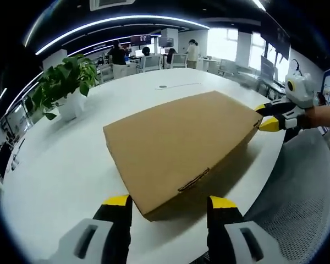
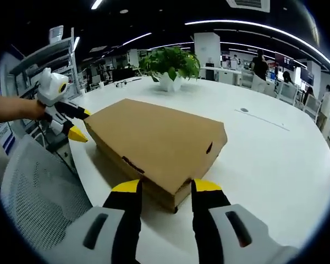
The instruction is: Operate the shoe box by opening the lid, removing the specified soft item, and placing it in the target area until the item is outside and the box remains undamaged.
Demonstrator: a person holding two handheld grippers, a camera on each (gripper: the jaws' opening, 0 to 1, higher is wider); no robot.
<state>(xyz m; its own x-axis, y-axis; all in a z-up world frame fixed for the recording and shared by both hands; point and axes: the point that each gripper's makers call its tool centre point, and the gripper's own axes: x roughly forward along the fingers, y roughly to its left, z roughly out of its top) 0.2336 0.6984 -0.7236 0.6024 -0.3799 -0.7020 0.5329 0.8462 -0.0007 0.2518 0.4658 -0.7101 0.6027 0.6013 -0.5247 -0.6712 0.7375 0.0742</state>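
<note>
The left gripper (image 1: pixel 169 202) is held with its yellow-tipped fingers (image 1: pixel 117 201) spread wide on either side of one corner of the box (image 1: pixel 181 140); nothing is gripped. The right gripper (image 2: pixel 166 187) is likewise set at the opposite corner, its fingers (image 2: pixel 127 187) parted and empty, the corner lying between them. Whether the tips touch the cardboard cannot be told.

The box is seen lying flat on the white table (image 1: pixel 66 165), near the edge, with its lid down and a tab slot showing on its side. A mesh chair (image 2: pixel 38 187) stands just beside that edge, and a potted plant (image 1: pixel 66 82) is placed well apart from the box.

By these views, no step is judged done: the lid is still to be opened, the soft item, hidden inside, is still to be taken out and placed.
</note>
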